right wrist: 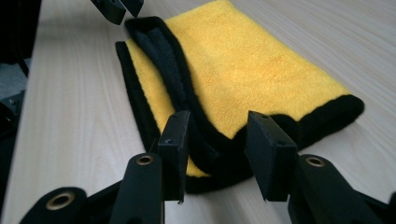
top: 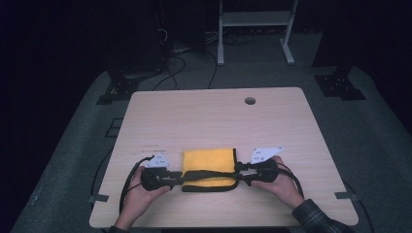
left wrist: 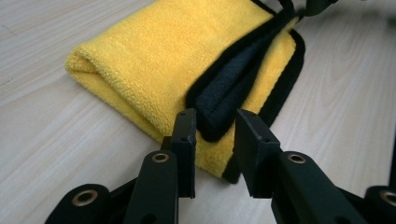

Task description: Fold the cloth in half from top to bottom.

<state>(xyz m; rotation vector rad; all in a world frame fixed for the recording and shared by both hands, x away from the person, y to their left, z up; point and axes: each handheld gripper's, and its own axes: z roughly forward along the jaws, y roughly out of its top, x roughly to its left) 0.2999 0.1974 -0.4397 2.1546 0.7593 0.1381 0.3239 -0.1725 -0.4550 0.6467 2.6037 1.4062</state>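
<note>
**Both ends of the cloth's near corners about to be pinched**

Both pairs of jaws stand apart, straddling the black-edged corners of the folded yellow cloth (top: 208, 169), lower centre of the high view. Best to close on both layers evenly — left gripper (top: 171, 180) and right gripper (top: 245, 174) level, hands low on the worktop (top: 214, 116).

Both forearms come in from the bottom of the high view, one hand wrapped around each tool. Left gripper (top: 176, 180) points right, right gripper (top: 241, 175) points left, tips facing each other, well apart, both low over the table. Left gripper (left wrist: 214, 140) jaws parted. Right gripper (right wrist: 217, 140) jaws parted, gap slightly wider. Plaid sleeve on the right forearm.
</note>
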